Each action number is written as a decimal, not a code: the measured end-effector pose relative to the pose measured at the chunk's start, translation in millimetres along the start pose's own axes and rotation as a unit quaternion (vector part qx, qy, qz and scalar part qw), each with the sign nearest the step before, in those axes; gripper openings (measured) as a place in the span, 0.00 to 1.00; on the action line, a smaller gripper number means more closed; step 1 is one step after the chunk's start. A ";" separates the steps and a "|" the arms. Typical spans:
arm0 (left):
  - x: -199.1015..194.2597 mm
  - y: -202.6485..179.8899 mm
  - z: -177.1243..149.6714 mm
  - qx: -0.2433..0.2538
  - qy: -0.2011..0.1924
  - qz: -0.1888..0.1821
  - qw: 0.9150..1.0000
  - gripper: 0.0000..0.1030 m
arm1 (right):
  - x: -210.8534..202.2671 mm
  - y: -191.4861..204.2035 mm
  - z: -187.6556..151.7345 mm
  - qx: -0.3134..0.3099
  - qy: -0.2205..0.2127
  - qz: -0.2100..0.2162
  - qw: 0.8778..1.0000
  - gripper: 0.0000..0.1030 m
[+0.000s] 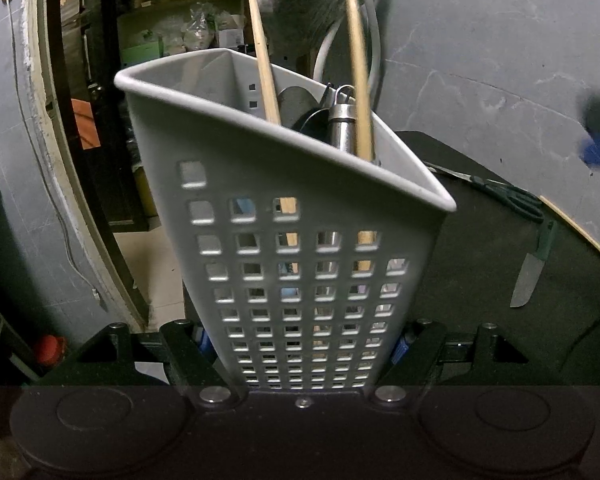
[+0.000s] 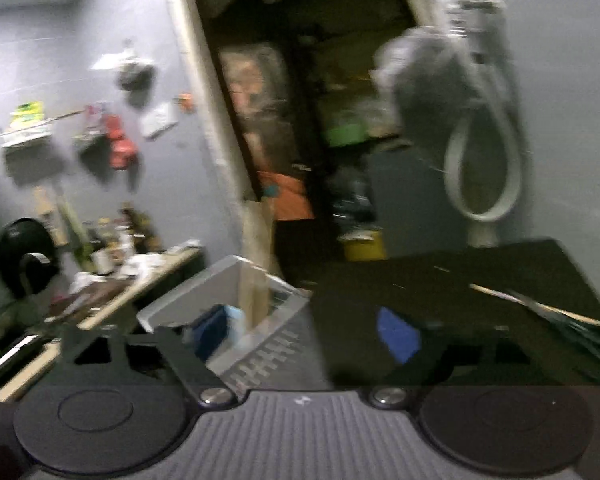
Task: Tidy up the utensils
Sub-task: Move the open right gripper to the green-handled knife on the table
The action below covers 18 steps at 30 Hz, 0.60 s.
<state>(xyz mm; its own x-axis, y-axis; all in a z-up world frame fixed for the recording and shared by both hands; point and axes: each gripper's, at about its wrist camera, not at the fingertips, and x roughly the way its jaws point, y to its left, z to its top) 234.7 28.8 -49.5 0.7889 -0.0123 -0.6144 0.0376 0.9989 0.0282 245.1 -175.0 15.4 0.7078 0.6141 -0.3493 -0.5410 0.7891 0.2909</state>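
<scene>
Left gripper (image 1: 300,344): my jaws are clamped on the lower sides of the grey perforated holder (image 1: 284,208), one blue pad against each flank, steadying it upright.
Right gripper (image 2: 304,340): my jaws stand wide with nothing between them; the holder sits just past the left finger, the dark table (image 2: 440,280) past the right. That view is smeared, so I would not swear to anything finer.
Holder contents: two wooden handles (image 1: 266,80) lean out of the top, with a steel handle (image 1: 342,128) and a dark rounded utensil (image 1: 300,104) tucked between them; something blue shows through the side holes low down.
Done so far: several utensils are already standing in the holder, so I judge the sorting well under way.
Still out: on the table to the right lie a knife (image 1: 530,272) with a dark handle, green-handled scissors (image 1: 508,196) beyond it, and a thin wooden stick (image 1: 576,228) along the far edge, all well apart from the holder.
What is left: by my reckoning those three still need to go in, and my free right gripper is the one to fetch them.
Background: grey wall and an open doorway onto cluttered shelves.
</scene>
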 end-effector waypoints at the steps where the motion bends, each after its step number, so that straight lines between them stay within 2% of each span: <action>1: -0.1 -0.3 0.1 0.001 0.000 0.000 1.000 0.74 | -6.5 -7.2 -4.6 0.009 0.006 -0.023 1.000 1.00; 5: -1.1 -1.9 1.5 0.005 0.002 0.000 1.000 0.74 | -30.9 -36.5 -32.5 0.058 0.039 -0.119 0.990 1.00; 8: -1.0 -2.9 2.3 0.006 0.004 0.000 1.000 0.74 | -43.0 -55.0 -53.0 0.111 0.060 -0.168 0.978 1.00; 11: -0.9 -3.4 3.4 0.008 0.006 0.001 1.000 0.74 | -43.8 -67.8 -70.5 0.139 0.083 -0.211 0.964 1.00; 13: -0.8 -3.8 3.9 0.009 0.007 0.001 1.000 0.74 | -41.1 -73.5 -78.0 0.149 0.096 -0.227 0.958 1.00; 18: -0.8 -3.9 4.8 0.010 0.007 0.000 1.000 0.74 | -25.0 -87.3 -76.7 0.141 0.098 -0.238 0.956 1.00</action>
<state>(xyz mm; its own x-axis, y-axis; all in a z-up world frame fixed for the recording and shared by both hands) 236.8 24.7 -45.3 0.7808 -0.0106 -0.6247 0.0492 0.9978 0.0445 239.7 -257.9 -69.6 0.7293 0.1988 -0.6546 -0.0144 0.9611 0.2759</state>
